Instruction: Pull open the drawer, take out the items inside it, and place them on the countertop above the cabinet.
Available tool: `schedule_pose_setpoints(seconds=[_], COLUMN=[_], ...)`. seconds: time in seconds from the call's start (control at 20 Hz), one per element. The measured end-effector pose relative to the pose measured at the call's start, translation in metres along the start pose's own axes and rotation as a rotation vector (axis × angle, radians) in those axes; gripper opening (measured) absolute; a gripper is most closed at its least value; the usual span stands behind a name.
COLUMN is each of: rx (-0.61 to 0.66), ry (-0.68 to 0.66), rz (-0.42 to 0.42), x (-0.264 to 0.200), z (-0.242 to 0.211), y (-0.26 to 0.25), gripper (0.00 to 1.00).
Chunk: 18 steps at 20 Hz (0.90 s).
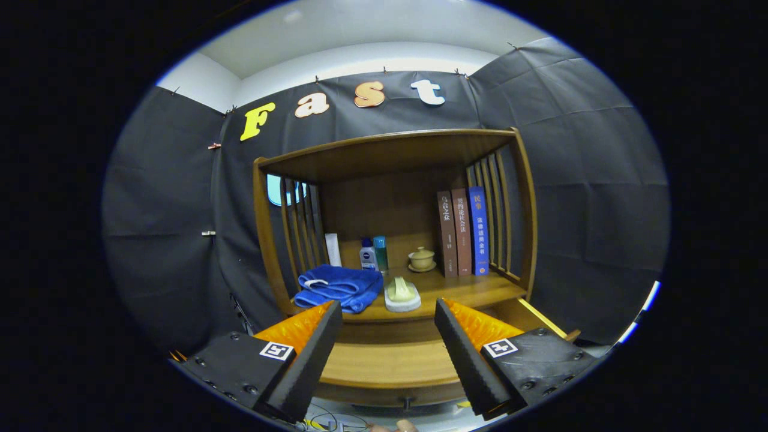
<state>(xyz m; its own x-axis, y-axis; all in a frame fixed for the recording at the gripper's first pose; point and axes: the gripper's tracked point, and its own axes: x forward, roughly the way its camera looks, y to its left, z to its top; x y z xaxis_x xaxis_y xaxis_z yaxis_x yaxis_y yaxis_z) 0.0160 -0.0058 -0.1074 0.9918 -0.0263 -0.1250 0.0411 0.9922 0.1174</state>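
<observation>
Hovering spread and holding nothing, the tool (389, 354) looks down over the front of the wooden cabinet (528, 228), its two fingers wide apart. Between and just below them lies the drawer (390, 363), pulled out toward the camera; its long axis runs side to side, across the line of the fingers. A small knob (407, 401) shows at the middle of its front edge, below the fingers. What shows of the drawer's inside between the fingers looks bare, though the fingers hide both ends, so whether anything is left in it cannot be told.

Beyond the fingers, the tabletop (474, 289) above the drawer carries a folded blue towel (339, 287) at its front left, touching or just beside a pale soap in a dish (402, 294) near the front middle. Further back stand two small bottles (373, 254) and a lidded cup (422, 259), with three upright books (462, 233) at the right rear. Free room lies at the front right corner, likely best for setting anything down.
</observation>
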Motion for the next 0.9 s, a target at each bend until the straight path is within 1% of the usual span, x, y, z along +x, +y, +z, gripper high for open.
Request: schedule_pose_setpoints(seconds=[0.15, 0.35, 0.55, 0.7, 0.9], rx=[0.002, 0.009, -0.014, -0.03, -0.015], ry=[0.017, 0.04, 0.061, 0.087, 0.124], rz=[-0.016, -0.035, -0.032, -0.053, -0.061], x=[-0.027, -0.043, -0.038, -0.026, -0.007], z=[-0.041, -0.088, -0.128, -0.152, -0.177], y=[-0.007, -0.017, -0.018, -0.022, -0.023], gripper=[0.99, 0.99, 0.99, 0.99, 0.99])
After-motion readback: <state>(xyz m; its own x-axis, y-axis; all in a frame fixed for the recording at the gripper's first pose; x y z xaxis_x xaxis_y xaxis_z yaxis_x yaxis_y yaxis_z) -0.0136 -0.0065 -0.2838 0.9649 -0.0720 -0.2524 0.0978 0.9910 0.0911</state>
